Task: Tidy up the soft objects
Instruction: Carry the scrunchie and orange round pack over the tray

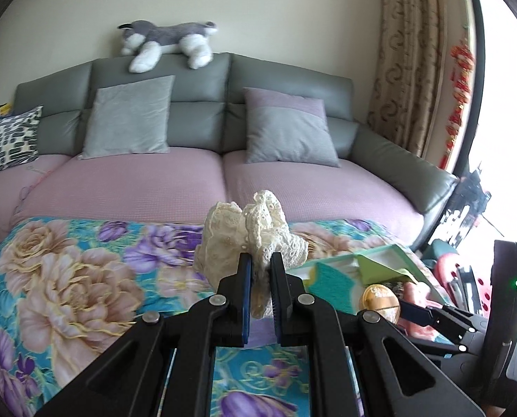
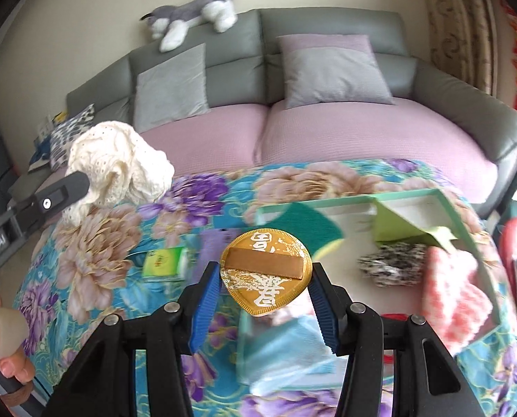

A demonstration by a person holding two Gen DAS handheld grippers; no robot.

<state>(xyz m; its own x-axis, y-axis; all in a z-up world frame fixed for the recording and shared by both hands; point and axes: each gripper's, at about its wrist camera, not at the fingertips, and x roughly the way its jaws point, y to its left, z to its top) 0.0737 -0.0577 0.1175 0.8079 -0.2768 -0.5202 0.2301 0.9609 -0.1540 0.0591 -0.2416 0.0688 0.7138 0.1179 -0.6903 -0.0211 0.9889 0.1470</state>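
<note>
Left gripper (image 1: pixel 261 271) pinches the lace cloth (image 1: pixel 249 234); right gripper (image 2: pixel 263 290) clasps the gold pouch (image 2: pixel 266 271) between its fingertips

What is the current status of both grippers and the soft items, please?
Left gripper shut on cream lace cloth, lifted. Right gripper holds gold pouch over teal-rimmed box. Nothing blocking.

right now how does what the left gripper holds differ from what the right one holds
The left gripper pinches a crumpled cream lace cloth, soft and bunched. The right gripper holds a flat gold round fan-like disc printed with white characters, its shape smooth. Both are lifted above the floral cloth.
</note>
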